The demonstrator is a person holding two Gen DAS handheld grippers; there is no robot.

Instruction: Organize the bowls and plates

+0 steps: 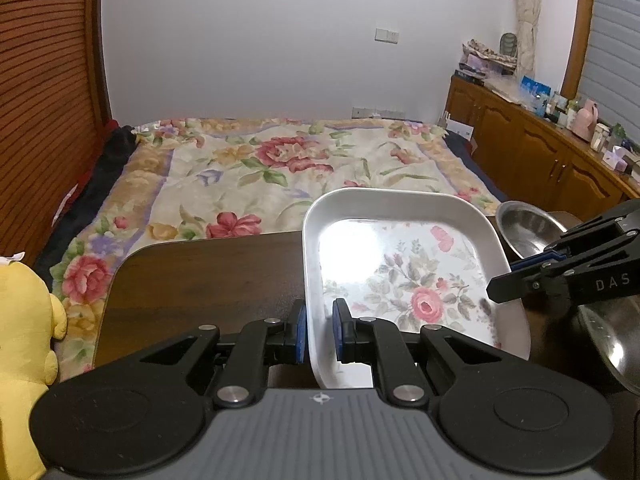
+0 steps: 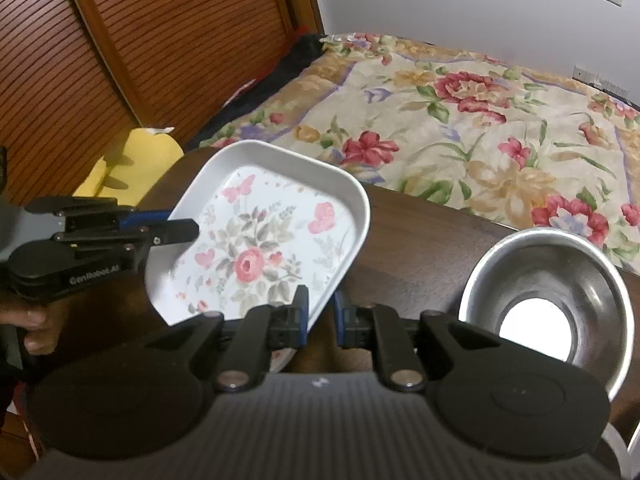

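A white rectangular plate (image 1: 404, 264) with a rose print is held between both grippers over the dark wooden table (image 1: 200, 280). My left gripper (image 1: 320, 322) is shut on the plate's near left rim, one blue pad on each side of the wall. My right gripper (image 1: 502, 282) reaches in from the right and clamps the opposite rim. In the right wrist view the same plate (image 2: 260, 236) sits tilted, with my right gripper (image 2: 322, 314) shut on its near edge and my left gripper (image 2: 186, 228) pinching its left edge. A steel bowl (image 2: 548, 292) stands on the table to the right.
A second steel bowl (image 1: 614, 344) lies close under the right gripper, behind it another bowl (image 1: 528, 232). A bed with a floral blanket (image 1: 280, 168) runs beyond the table's far edge. A yellow plush toy (image 1: 24, 328) sits at the left; a wooden cabinet (image 1: 520, 148) lines the right wall.
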